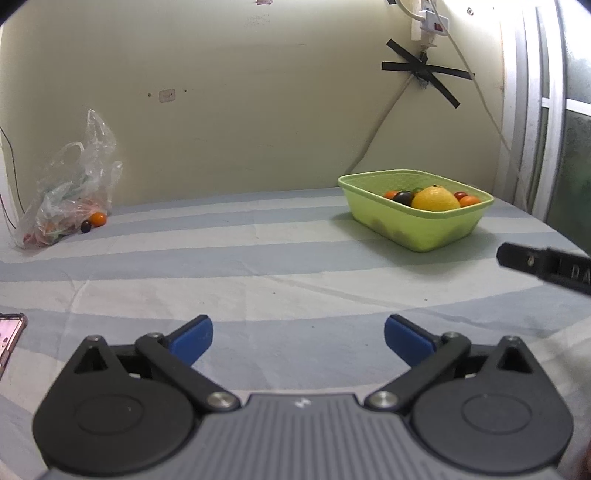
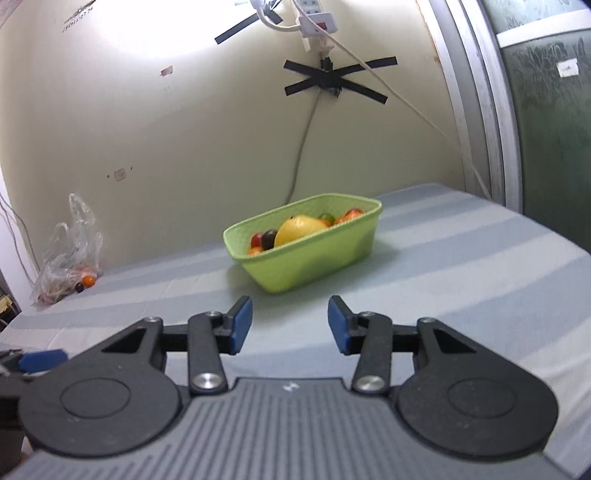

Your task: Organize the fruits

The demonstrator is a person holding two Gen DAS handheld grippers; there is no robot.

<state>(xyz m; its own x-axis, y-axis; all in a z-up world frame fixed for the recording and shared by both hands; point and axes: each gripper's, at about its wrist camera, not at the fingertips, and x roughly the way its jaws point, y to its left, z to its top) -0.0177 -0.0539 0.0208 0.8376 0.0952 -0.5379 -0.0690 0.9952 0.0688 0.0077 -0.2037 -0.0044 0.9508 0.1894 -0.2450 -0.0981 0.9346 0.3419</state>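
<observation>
A green basket (image 1: pixel 424 229) stands at the far right of the striped table and holds a large yellow fruit (image 1: pixel 435 199) among small orange, red and dark fruits. It also shows in the right wrist view (image 2: pixel 317 258), with the yellow fruit (image 2: pixel 299 229) inside. A clear plastic bag (image 1: pixel 70 192) lies at the far left by the wall, with an orange fruit (image 1: pixel 98 219) and a dark fruit (image 1: pixel 85 226) at its mouth. My left gripper (image 1: pixel 298 338) is open and empty over the near table. My right gripper (image 2: pixel 291 328) is open and empty, in front of the basket.
The bag (image 2: pixel 70 254) shows at far left in the right wrist view. A phone (image 1: pixel 11 339) lies at the table's left edge. The right gripper's black finger (image 1: pixel 543 264) enters the left wrist view from the right. Cables and a power strip (image 2: pixel 314 18) hang on the wall behind the basket.
</observation>
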